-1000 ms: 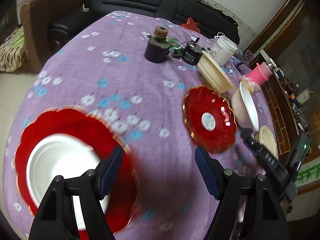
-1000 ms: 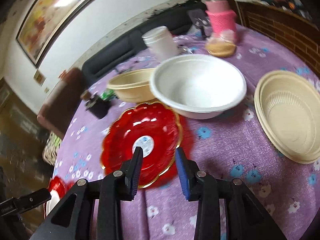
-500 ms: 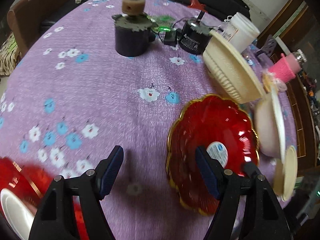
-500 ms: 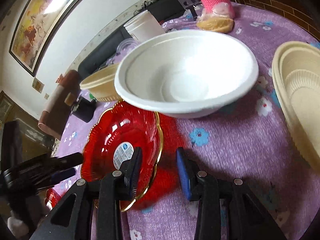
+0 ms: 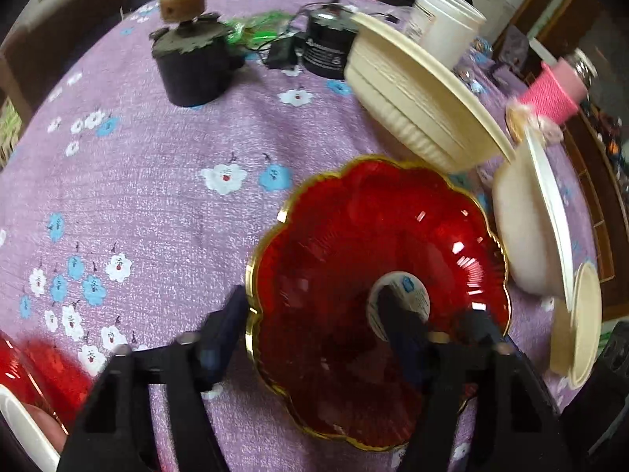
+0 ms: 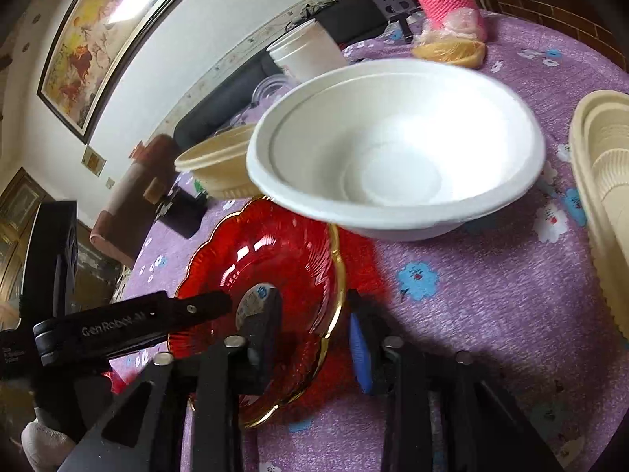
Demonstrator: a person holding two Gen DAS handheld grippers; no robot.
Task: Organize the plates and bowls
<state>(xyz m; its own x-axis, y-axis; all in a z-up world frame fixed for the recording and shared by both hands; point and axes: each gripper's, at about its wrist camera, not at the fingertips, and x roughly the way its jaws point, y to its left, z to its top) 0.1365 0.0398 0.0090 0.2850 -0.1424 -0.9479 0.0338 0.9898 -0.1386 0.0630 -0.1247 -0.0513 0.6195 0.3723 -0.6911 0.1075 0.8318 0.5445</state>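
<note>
both the left gripper (image 5: 310,314) and right gripper (image 6: 314,326) straddle the red plate's (image 5: 354,259) rim, jaws open.

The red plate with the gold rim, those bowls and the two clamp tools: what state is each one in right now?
red plate: flat on the purple cloth, empty, rim between the jaws of both tools.
white bowl: upright, empty, beside the red plate.
ribbed cream bowl: upright on the cloth, behind the plate.
cream plate: lying flat, empty.
white tub: upright.
left gripper: open, straddling the plate's near rim.
right gripper: open, straddling the plate's rim.
</note>
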